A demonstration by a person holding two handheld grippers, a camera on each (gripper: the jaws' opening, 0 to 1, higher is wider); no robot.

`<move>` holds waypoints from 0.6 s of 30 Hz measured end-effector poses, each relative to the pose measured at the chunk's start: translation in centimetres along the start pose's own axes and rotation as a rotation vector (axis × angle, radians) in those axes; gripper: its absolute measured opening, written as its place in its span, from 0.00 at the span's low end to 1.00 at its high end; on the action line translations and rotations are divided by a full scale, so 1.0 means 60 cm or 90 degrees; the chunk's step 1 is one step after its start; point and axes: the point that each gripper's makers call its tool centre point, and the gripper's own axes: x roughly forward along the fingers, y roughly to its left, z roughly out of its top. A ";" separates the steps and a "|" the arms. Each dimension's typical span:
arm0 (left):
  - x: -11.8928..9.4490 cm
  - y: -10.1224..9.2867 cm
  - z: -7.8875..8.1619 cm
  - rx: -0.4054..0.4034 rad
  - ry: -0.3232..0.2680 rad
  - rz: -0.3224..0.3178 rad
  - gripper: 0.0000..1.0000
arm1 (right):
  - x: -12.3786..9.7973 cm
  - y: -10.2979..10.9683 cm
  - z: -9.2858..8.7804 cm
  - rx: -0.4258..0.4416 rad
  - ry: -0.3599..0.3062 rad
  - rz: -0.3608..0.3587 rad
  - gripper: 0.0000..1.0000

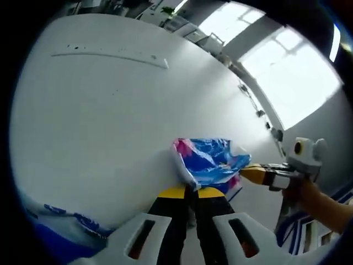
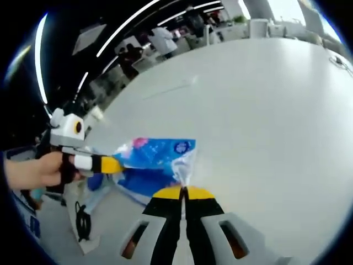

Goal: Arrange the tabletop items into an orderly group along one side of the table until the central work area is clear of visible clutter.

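A blue and pink plastic packet (image 1: pixel 209 160) is held over the near edge of the white table (image 1: pixel 110 121), stretched between both grippers. In the left gripper view my left gripper (image 1: pixel 192 191) is shut on the packet's crumpled white end. My right gripper (image 1: pixel 255 175) comes in from the right, pinching the opposite end, with a hand behind it. In the right gripper view the packet (image 2: pixel 157 154) spans from my right gripper (image 2: pixel 183 192), shut on its corner, to my left gripper (image 2: pixel 112 164) at the left, held by a hand.
The white table (image 2: pixel 265 110) stretches far ahead, with a long thin slot (image 1: pixel 110 54) near its far side. A blue and white printed item (image 1: pixel 55 221) lies at the lower left. People stand in the background (image 2: pixel 160 41). A black cable (image 2: pixel 83 223) lies on the floor.
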 end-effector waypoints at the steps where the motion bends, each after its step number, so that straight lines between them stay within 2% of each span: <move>1: 0.001 0.001 0.000 0.000 0.000 0.001 0.00 | 0.001 0.000 0.000 0.001 -0.001 0.000 0.00; 18: 0.005 0.009 0.001 0.000 0.002 0.002 0.00 | 0.007 -0.002 0.000 0.006 0.001 0.002 0.00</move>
